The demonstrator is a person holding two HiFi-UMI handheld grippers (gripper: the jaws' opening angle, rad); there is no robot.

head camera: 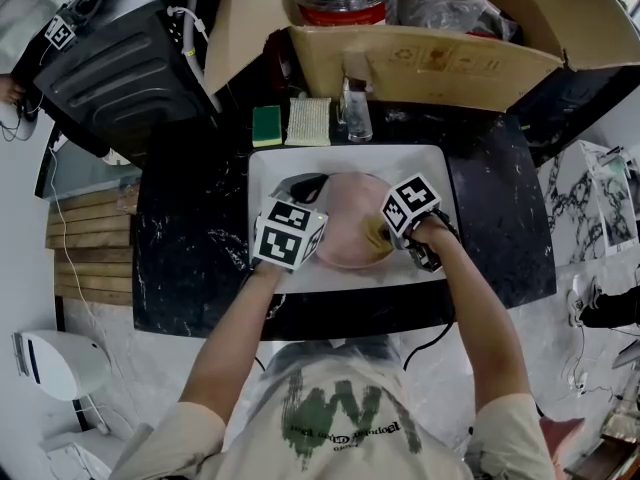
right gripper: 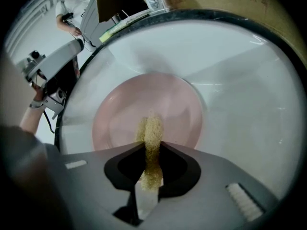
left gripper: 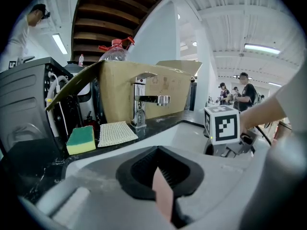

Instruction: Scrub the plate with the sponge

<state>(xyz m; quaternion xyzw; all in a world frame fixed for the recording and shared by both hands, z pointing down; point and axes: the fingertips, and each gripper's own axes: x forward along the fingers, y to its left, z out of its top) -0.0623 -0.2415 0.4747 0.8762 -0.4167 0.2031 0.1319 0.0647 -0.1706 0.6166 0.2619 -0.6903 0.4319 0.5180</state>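
Observation:
A pink plate [head camera: 345, 218] lies in the white sink basin [head camera: 430, 168]. My left gripper [head camera: 305, 193] is shut on the plate's left rim; in the left gripper view the pink edge [left gripper: 163, 198] stands upright between the jaws. My right gripper [head camera: 383, 233] is shut on a yellow fibrous scrub sponge [right gripper: 152, 145], which rests on the near inside of the plate [right gripper: 148, 109]. The sponge [head camera: 375, 234] shows over the plate's right side in the head view. The right gripper's marker cube [left gripper: 222, 123] appears in the left gripper view.
On the black counter behind the basin lie a green-and-yellow sponge [head camera: 266, 125] and a white mesh cloth [head camera: 309, 121], beside a chrome faucet [head camera: 355, 108]. A cardboard box [head camera: 420, 53] with a bottle stands behind. A dark machine [head camera: 120, 68] sits at the back left.

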